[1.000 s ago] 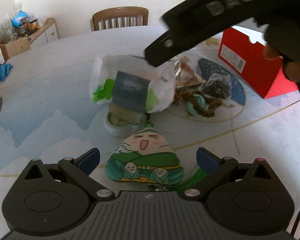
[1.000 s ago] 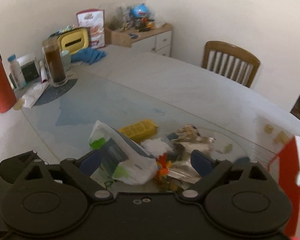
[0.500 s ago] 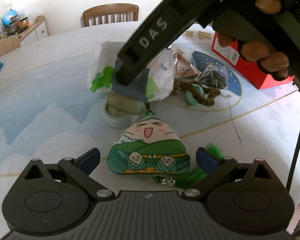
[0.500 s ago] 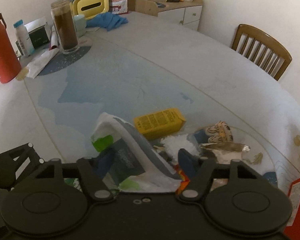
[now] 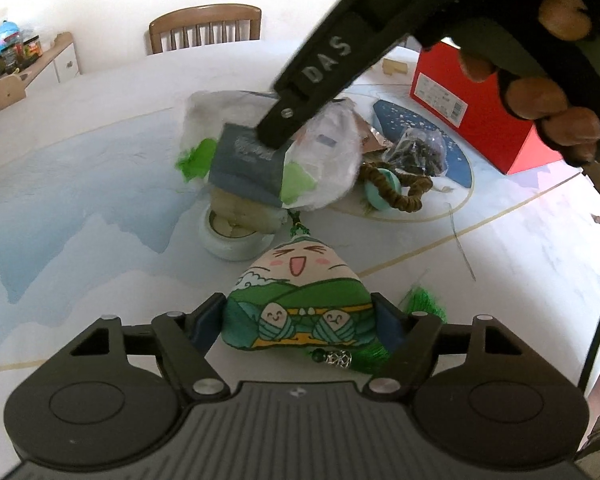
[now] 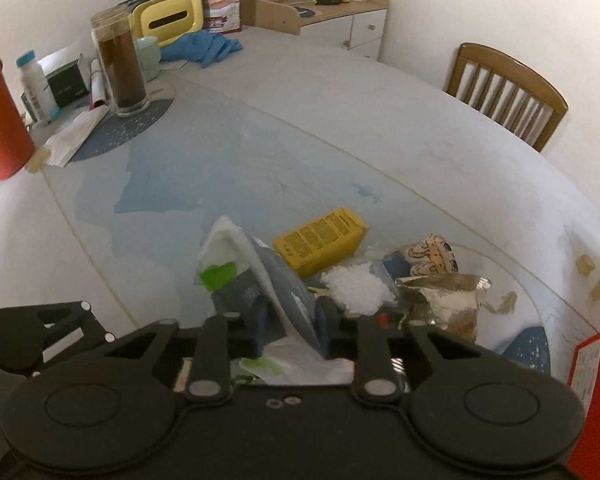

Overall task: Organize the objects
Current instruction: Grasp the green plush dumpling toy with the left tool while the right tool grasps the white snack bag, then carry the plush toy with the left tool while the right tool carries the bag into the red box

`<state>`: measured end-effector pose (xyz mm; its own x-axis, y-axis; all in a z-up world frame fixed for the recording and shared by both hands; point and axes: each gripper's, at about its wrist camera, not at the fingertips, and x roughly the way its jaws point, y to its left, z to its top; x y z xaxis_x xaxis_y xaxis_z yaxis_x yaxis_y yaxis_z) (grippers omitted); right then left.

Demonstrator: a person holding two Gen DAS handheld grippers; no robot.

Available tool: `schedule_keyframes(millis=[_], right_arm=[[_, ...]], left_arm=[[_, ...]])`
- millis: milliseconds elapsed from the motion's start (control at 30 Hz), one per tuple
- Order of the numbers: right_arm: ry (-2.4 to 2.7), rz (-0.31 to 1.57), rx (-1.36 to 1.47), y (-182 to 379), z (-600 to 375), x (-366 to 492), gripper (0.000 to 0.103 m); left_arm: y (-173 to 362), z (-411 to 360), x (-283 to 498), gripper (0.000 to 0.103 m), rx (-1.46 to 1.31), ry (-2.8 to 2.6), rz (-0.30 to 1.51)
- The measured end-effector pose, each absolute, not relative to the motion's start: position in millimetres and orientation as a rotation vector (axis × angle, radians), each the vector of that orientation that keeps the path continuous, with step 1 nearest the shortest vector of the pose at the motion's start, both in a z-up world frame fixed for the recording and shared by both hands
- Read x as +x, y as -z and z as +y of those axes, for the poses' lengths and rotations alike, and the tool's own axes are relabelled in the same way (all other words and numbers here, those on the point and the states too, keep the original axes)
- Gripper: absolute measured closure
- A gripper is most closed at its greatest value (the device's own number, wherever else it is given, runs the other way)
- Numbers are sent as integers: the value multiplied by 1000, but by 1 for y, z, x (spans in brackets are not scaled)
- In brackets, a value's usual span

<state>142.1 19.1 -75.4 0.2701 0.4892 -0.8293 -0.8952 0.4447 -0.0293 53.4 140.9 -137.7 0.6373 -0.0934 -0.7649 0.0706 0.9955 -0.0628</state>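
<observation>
Since a second ago both grippers have narrowed from wide open: the left gripper [image 5: 298, 314] now presses its pads against the two sides of the dumpling-shaped plush toy [image 5: 296, 300], and the right gripper [image 6: 290, 330] has clamped onto the clear plastic bag [image 6: 256, 280] with the dark blue pack inside.

Far left of the right gripper, near the worktop [image 6: 340, 120] edge, stand a red bottle [image 6: 2, 120] and a tall glass jar [image 6: 120, 68] of dark liquid; a blue cloth [image 6: 204, 46] lies behind the jar. Just ahead of the right gripper's fingers the bag rises between the pads, its green patch to the left. Ahead and slightly right lies a yellow box [image 6: 320, 242], with a silver foil packet [image 6: 448, 296] further right and a red box [image 6: 592, 360] at the far right edge.

In the left wrist view, the plush toy sits on the worktop between the pads, its green tassel [image 5: 424, 300] sticking out just right of the right finger. Ahead of it stands a white roll of tape [image 5: 232, 236], and above that hangs the bag, pinched by the right gripper, which comes in from the upper right. Right of the bag lie a brown hair tie [image 5: 400, 192] and a small dark packet [image 5: 416, 152]. A wooden chair [image 5: 204, 26] stands beyond the worktop.
</observation>
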Motion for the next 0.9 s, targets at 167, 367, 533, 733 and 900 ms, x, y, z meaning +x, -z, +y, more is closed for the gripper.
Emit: schedule_keyframes(millis=[167,367,533,733,900], right_arm=[[-972,891,-461,65,9,145,94],[-928,902,-336,47,-14,145,96],[-888,896,-206,26,-51,154,96],[-818,902,-90,3,-106,170,96],[-757,882,-38,-9,-159,187,96]], left_arm=[[128,150,53,28,-63,98,857],[114,148,52,28,-42,87,823],[94,146,57,28,-53,86,798],[65,126,75,28,-44,102,784],[40,92,95,28,-26,114,783]])
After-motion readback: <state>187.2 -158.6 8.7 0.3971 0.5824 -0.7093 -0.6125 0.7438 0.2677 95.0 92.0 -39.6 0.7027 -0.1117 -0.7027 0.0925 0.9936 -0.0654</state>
